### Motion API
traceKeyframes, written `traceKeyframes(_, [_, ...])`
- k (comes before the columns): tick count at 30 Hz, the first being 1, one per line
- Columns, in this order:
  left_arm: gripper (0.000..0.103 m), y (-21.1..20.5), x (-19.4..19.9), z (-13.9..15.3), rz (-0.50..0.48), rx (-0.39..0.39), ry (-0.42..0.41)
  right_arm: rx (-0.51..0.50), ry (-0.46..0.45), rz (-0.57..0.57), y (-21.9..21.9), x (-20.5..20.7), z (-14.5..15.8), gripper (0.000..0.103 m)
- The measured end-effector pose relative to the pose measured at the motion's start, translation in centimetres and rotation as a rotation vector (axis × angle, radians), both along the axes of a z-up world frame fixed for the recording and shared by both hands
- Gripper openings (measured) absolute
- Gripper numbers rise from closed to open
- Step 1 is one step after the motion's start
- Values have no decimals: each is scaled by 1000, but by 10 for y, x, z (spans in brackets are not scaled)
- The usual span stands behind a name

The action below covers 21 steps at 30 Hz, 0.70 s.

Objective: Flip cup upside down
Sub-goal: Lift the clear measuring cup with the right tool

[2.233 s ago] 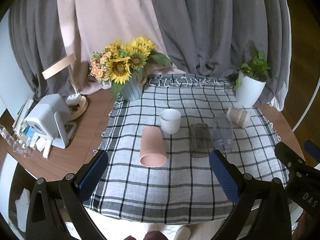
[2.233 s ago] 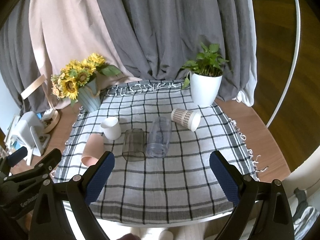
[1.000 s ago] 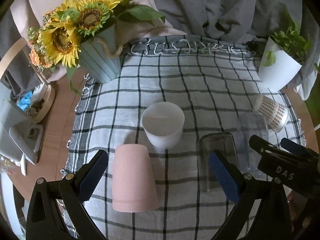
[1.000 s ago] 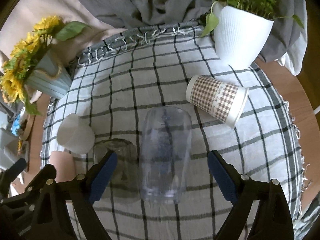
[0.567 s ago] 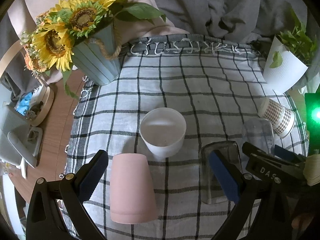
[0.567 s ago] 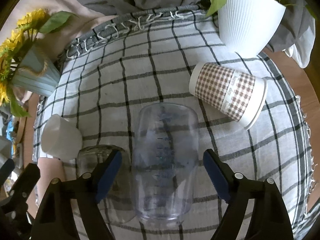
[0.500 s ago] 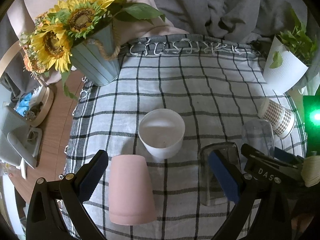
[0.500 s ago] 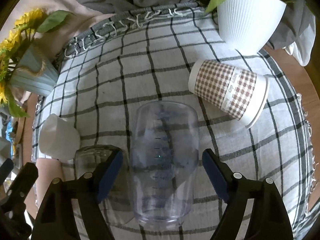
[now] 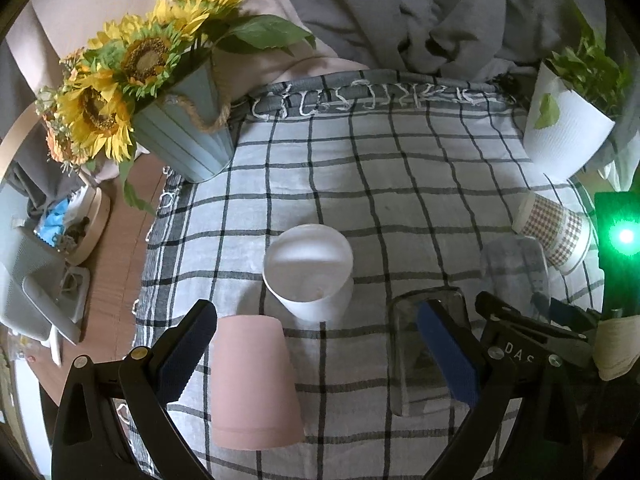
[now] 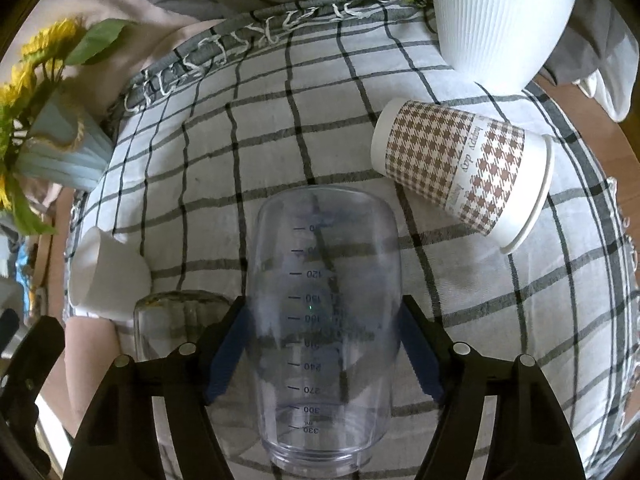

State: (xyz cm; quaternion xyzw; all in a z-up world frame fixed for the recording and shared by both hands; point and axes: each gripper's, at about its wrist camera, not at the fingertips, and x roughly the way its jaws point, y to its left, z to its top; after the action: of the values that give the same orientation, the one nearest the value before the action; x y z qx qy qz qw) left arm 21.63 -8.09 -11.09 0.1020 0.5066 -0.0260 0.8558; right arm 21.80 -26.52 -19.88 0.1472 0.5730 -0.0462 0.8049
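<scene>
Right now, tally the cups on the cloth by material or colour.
Clear plastic measuring cup: 1
Smoky glass tumbler: 1
Pink cup: 1
White cup: 1
Houndstooth paper cup: 1
Total: 5

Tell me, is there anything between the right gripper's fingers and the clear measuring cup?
Nothing visible. The right gripper has both blue pads against the sides of the clear measuring cup, which lies on the checked cloth. The smoky glass lies just outside the left finger.
</scene>
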Motion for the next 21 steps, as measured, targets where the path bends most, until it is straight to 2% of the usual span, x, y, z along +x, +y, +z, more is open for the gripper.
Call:
traceKeyframes(7, [103,4,-21,10,3,-46,2,-29,-51,27,2,-21,24,72])
traceKeyframes(13, [103,10,-46,19,14,-73,-10,-8,-71,57,5,-53,47,72])
traceKeyframes(21, [103,14,-85,11,14,-72,20,2,-44,105,17,-94,45,72])
